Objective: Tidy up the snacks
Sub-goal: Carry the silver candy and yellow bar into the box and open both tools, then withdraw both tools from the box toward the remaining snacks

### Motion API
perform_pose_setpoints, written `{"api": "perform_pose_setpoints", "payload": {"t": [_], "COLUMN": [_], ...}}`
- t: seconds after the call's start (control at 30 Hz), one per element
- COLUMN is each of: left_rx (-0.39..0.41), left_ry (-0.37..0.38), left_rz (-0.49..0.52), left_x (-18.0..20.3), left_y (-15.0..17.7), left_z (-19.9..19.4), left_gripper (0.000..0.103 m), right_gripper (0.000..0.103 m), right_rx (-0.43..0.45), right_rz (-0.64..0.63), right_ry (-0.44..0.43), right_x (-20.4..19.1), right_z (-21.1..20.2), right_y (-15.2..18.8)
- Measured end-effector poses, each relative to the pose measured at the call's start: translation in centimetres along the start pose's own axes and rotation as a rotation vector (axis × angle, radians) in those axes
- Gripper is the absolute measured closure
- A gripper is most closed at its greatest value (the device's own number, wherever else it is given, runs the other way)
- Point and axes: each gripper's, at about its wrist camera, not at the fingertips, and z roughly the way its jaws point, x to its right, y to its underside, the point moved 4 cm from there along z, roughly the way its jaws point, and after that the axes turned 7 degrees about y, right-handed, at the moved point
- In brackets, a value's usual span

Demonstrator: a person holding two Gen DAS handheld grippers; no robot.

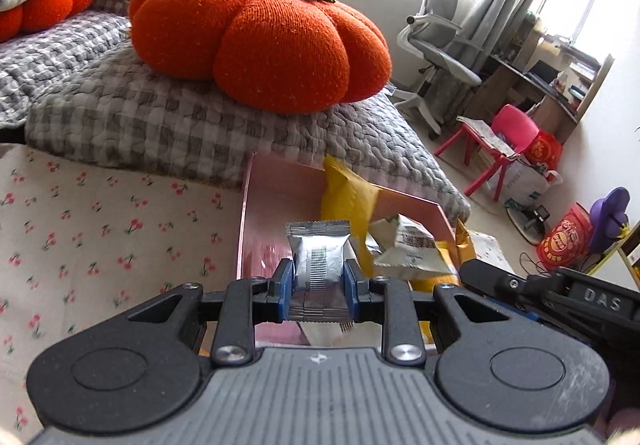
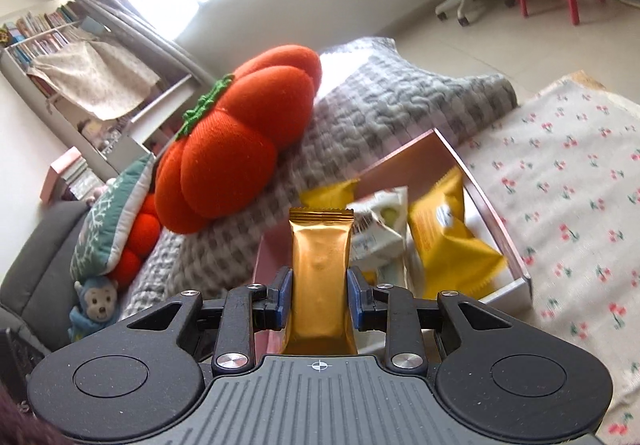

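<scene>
The left gripper [image 1: 319, 281] was closed on a silver snack packet [image 1: 318, 257]. The packet was of shiny foil, with a crimped seal at its top edge and a strip of fine printed lines down the middle of its face. It was pinched at both sides by the blue pads [image 1: 286, 283], and its long axis ran forward along the fingers, the crimped end pointing away from the camera. It was held above the near part of the pink box [image 1: 260, 221].

The right gripper [image 2: 320, 295] was closed on a gold snack packet [image 2: 321, 277]. This one was a long narrow pouch of smooth gold foil, also with a crimped end. Its long axis lay along the fingers too, the crimped end pointing away, toward the grey checked quilt [image 2: 384, 101]. It was held above the near edge of the pink box [image 2: 496, 221].

Inside the box lay yellow packets [image 2: 452, 245] and a white packet [image 2: 380, 221], tilted against one another. The box stood on a cloth with a cherry print [image 2: 568, 181], just beside the quilt. On the quilt rested an orange pumpkin cushion [image 1: 260, 37].
</scene>
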Motion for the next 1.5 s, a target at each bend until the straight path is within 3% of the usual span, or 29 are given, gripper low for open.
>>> {"api": "perform_pose_setpoints", "payload": {"t": [0.23, 0.4, 0.47, 0.67, 0.73, 0.77, 0.8, 0.83, 0.9, 1.2, 1.5], "left_rx": [-0.032, -0.021, -0.022, -0.025, -0.034, -0.034, -0.033, -0.02, -0.002, -0.009, -0.028], "left_ry": [-0.061, -0.08, -0.083, -0.088, -0.094, -0.099, -0.107, -0.114, -0.117, -0.117, -0.143], "left_rz": [0.08, 0.121, 0.138, 0.2, 0.202, 0.2, 0.195, 0.191, 0.182, 0.134, 0.141], "left_x": [0.2, 0.6, 0.8, 1.6, 1.6, 1.5, 1.5, 1.3, 1.2, 0.3, 0.9], "left_y": [-0.4, -1.2, -1.3, -1.7, -1.7, -1.7, -1.7, -1.6, -1.6, -1.0, 0.6], "left_z": [3.1, 3.6, 3.7, 3.9, 4.1, 4.1, 4.0, 3.8, 3.4, 1.0, -1.4], "left_gripper": [0.079, 0.079, 0.085, 0.085, 0.076, 0.059, 0.049, 0.036, 0.034, 0.026, 0.016], "right_gripper": [0.075, 0.075, 0.075, 0.074, 0.071, 0.07, 0.068, 0.059, 0.048, 0.041, 0.025], "right_rx": [0.006, 0.008, 0.007, 0.003, -0.003, -0.005, -0.011, -0.016, -0.013, -0.009, -0.021], "right_rz": [-0.056, -0.086, -0.093, -0.108, -0.113, -0.112, -0.107, -0.098, -0.081, -0.076, -0.112], "right_ry": [0.047, 0.064, 0.069, 0.079, 0.084, 0.091, 0.1, 0.099, 0.094, 0.105, 0.101], "right_x": [0.0, -0.2, -0.2, -0.3, -0.3, -0.3, -0.2, -0.1, 0.1, 0.4, -0.1], "right_z": [1.6, 2.3, 2.4, 2.5, 2.5, 2.5, 2.5, 2.5, 2.2, 0.5, -2.4], "right_y": [0.8, 1.3, 1.4, 1.6, 1.6, 1.7, 1.6, 1.6, 1.5, 0.7, 0.8]}}
